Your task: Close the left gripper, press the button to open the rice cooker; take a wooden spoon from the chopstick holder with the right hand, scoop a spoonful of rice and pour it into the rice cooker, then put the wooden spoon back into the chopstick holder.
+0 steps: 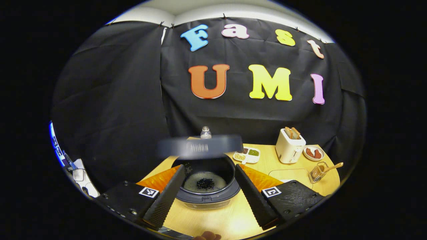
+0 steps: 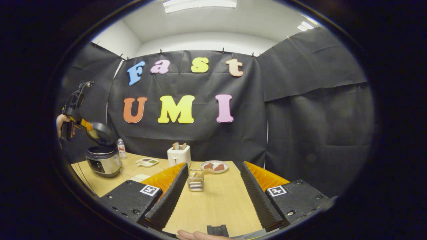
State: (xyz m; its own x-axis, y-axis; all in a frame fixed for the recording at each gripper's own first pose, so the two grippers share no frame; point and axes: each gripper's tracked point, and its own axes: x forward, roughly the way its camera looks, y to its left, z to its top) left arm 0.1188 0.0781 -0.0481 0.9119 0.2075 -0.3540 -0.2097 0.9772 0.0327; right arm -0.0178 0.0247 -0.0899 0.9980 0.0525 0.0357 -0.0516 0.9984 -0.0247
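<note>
Toaster (image 2: pixel 178 155), plate (image 2: pixel 214 166), bottle (image 2: pixel 121 148), tray (image 1: pixel 247 155)

In the left gripper view the rice cooker's lid (image 1: pixel 200 146) is a motion-blurred band, its markings unreadable, and it hides the lower part of the bottle (image 1: pixel 205 132) behind it. The dark patch in the cooker's inner pot (image 1: pixel 205 182) is too small to identify. The contents of the divided dish (image 1: pixel 247 154) are too small to name. In the right gripper view the wooden spoon (image 2: pixel 204 172) in the chopstick holder (image 2: pixel 195 181) is blurred and tiny. The hand (image 2: pixel 61 124) holding the other gripper is cut off at the picture's left edge.
</note>
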